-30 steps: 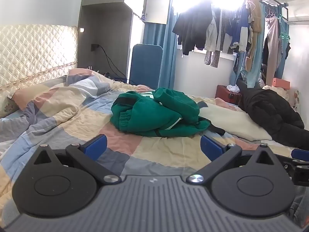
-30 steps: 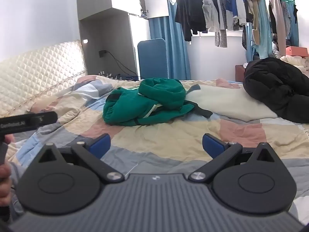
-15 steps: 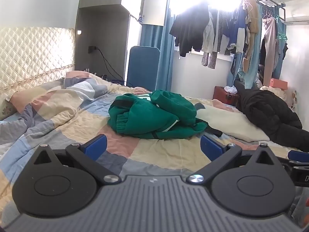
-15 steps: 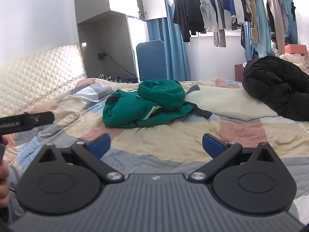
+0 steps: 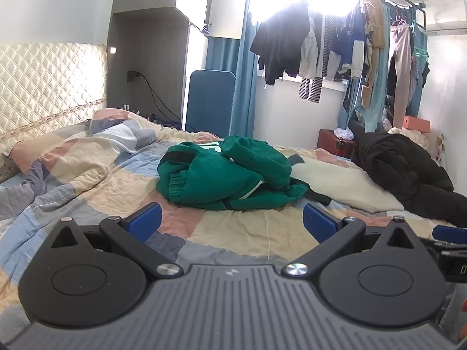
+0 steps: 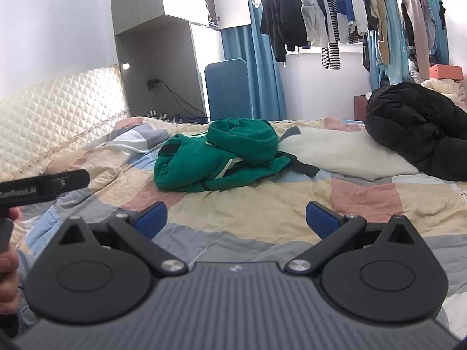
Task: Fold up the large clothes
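Both views have been raised slightly since a second ago. Left claw point(image 5: 230, 221) and right claw point(image 6: 236, 218) are held with jaws spread wide, empty, above the bed point(image 6: 262, 204). A crumpled green hoodie point(image 5: 221, 175) is seen lying mid-bed, well apart from both.
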### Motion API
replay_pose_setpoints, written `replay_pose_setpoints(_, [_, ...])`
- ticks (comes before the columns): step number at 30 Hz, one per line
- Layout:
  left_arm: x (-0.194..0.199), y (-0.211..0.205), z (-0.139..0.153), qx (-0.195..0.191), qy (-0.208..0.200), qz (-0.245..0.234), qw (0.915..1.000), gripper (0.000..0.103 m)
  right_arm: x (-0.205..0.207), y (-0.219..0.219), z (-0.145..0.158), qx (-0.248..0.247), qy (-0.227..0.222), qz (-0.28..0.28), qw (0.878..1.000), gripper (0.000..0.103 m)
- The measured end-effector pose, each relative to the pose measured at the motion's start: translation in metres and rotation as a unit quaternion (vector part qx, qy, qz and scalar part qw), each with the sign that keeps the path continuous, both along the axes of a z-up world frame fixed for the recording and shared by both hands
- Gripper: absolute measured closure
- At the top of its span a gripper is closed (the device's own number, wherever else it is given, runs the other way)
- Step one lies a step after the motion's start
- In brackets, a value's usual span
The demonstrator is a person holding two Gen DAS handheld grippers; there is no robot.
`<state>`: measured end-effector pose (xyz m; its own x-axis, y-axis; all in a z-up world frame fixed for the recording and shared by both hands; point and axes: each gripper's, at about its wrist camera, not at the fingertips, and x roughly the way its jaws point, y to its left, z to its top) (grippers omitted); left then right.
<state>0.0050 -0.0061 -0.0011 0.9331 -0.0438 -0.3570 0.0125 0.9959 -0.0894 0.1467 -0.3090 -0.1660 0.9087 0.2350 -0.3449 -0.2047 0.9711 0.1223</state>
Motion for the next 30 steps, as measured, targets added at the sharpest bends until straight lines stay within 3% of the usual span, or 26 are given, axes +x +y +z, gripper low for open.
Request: replay_pose_setpoints(30, [0.0022,-0.0001,0.0045,0.009,-0.013,-0.008,0.9998,0.0,0.0041,0.0027,-0.0006,0.006,-0.004,0.0,1.0,0.0])
